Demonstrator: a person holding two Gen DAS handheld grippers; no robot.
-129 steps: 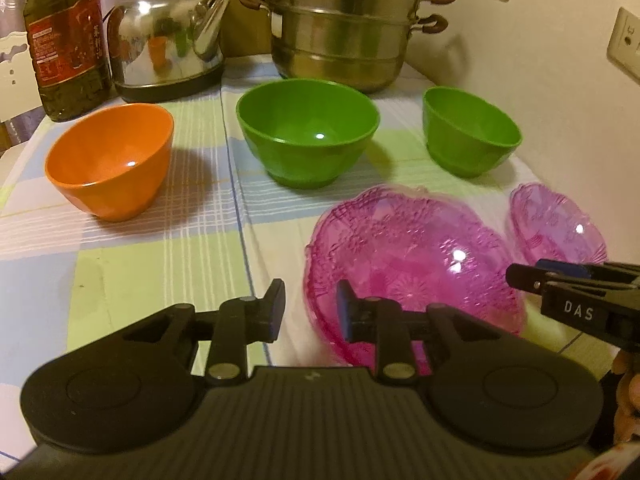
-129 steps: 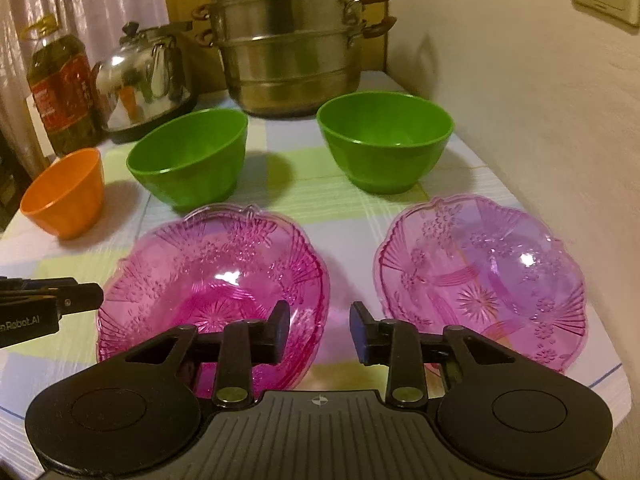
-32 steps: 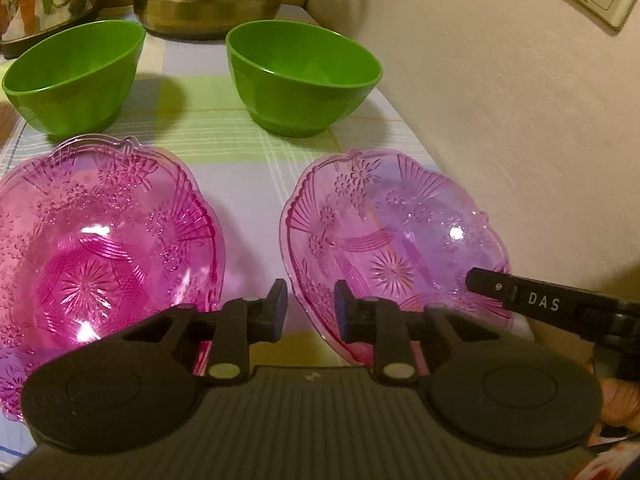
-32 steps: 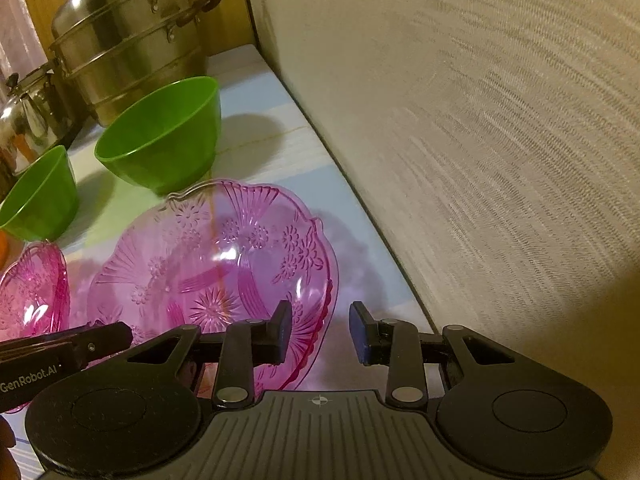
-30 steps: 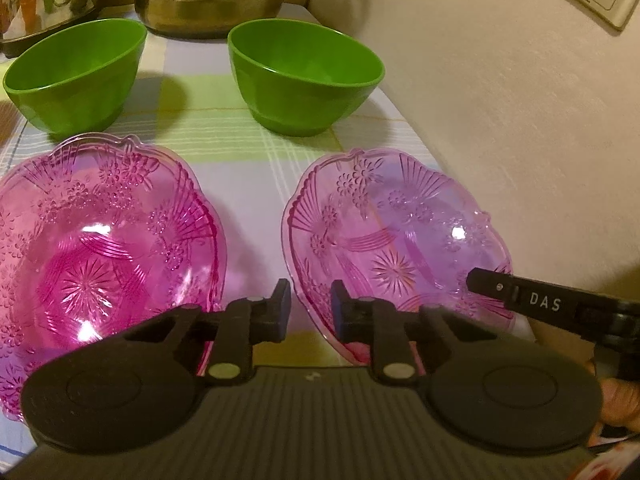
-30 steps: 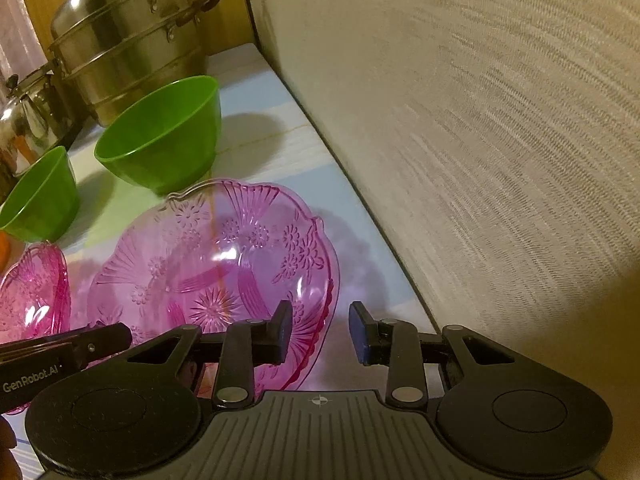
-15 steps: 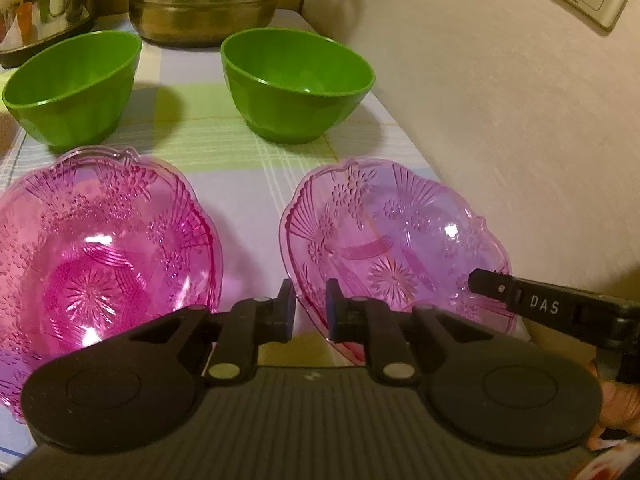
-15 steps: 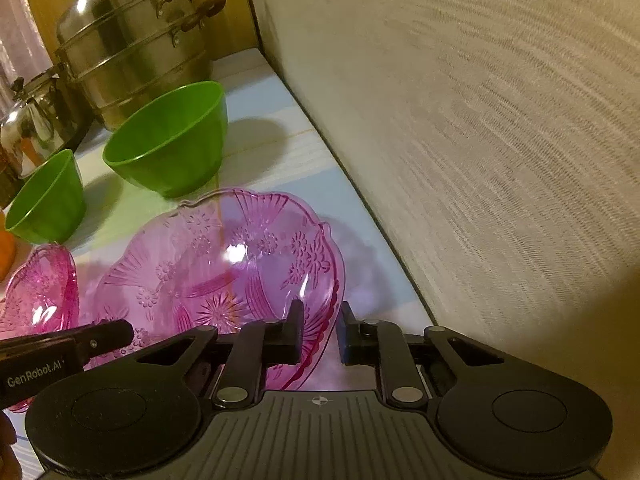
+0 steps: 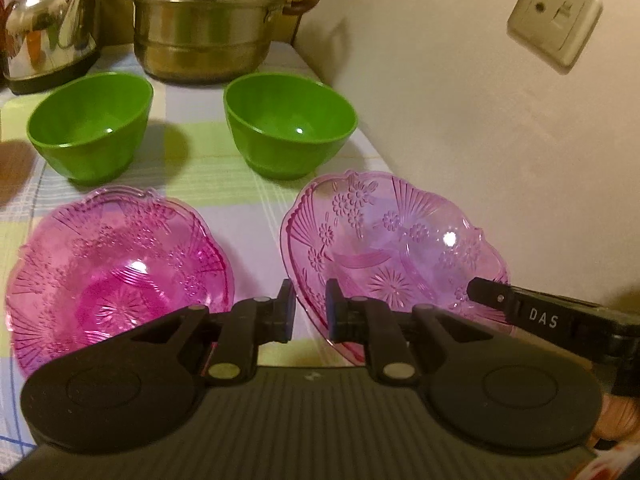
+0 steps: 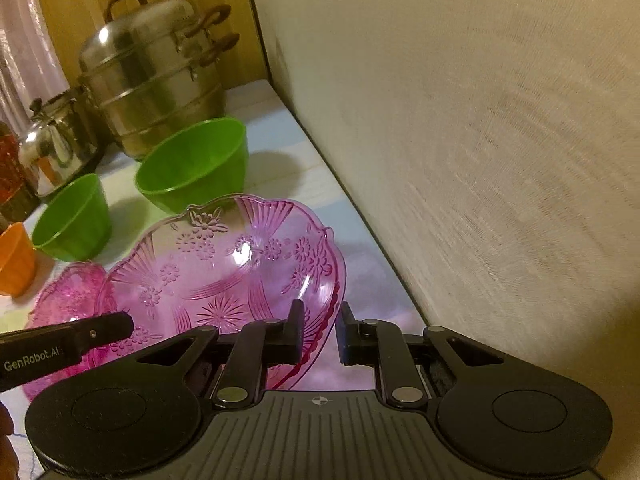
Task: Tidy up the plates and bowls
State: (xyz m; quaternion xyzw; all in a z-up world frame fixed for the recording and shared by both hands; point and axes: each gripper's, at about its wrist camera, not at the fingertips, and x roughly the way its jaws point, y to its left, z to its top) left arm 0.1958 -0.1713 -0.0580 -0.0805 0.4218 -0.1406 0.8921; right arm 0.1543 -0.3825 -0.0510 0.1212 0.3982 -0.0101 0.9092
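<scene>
1. L gripper [image 9: 310, 306] is straddling the near-left rim of the right pink plate [image 9: 396, 248]. Fingers are nearly together with the rim running through the narrow gap; can't tell if the pads are actually pinching it.
2. R gripper [image 10: 318, 330] is sitting at the same plate's near-right rim [image 10: 224, 276], jaws partly open. Rim is passing between the fingers, left pad overlapping the edge, right pad apart from it.
3. That plate is looking tilted, right edge up, close to the wall [image 10: 480, 140].
4. Second pink plate [image 9: 116, 268] is lying flat on the checked cloth [image 9: 224, 184], just left of it.
5. Two green bowls [image 9: 90, 124] [image 9: 290, 122] are standing farther back, side by side.
6. Steamer pot [image 9: 204, 20] and kettle [image 9: 48, 28] are sitting at the far end; an orange bowl [image 10: 14, 258] is peeking in far left.
</scene>
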